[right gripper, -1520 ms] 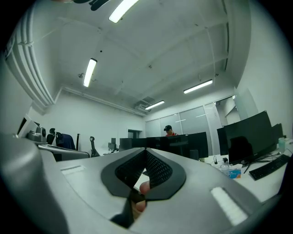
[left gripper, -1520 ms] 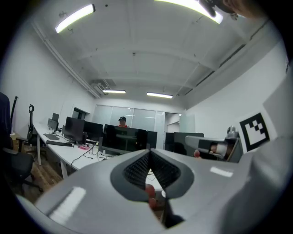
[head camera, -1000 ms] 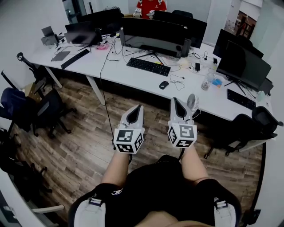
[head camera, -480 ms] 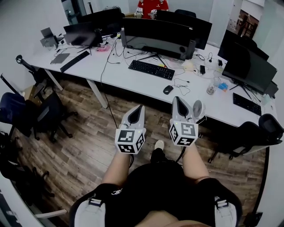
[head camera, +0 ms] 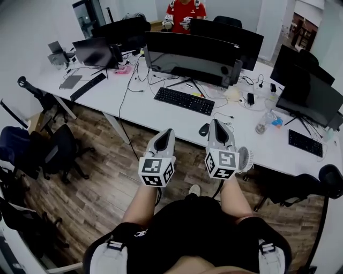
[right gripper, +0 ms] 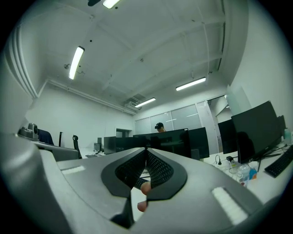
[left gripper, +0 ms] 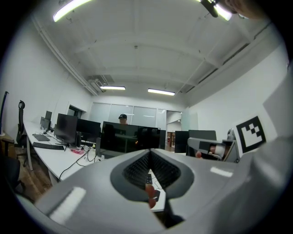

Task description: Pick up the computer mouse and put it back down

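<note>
Hovering near the computer mouse point(head camera: 203, 129), the right claw point(head camera: 216, 124) and left claw point(head camera: 168, 132) are held shut, empty. Unless a claw is opened first, the mouse may be shoved along the tabletop point(head camera: 150, 104).

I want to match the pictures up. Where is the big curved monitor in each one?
Head view: the big curved monitor sits top middle, behind the keyboard.
Left gripper view: monitor just above the jaws, left of middle.
Right gripper view: monitor just above the jaws, right of middle.
Shared landmark: the person standing behind it.
</note>
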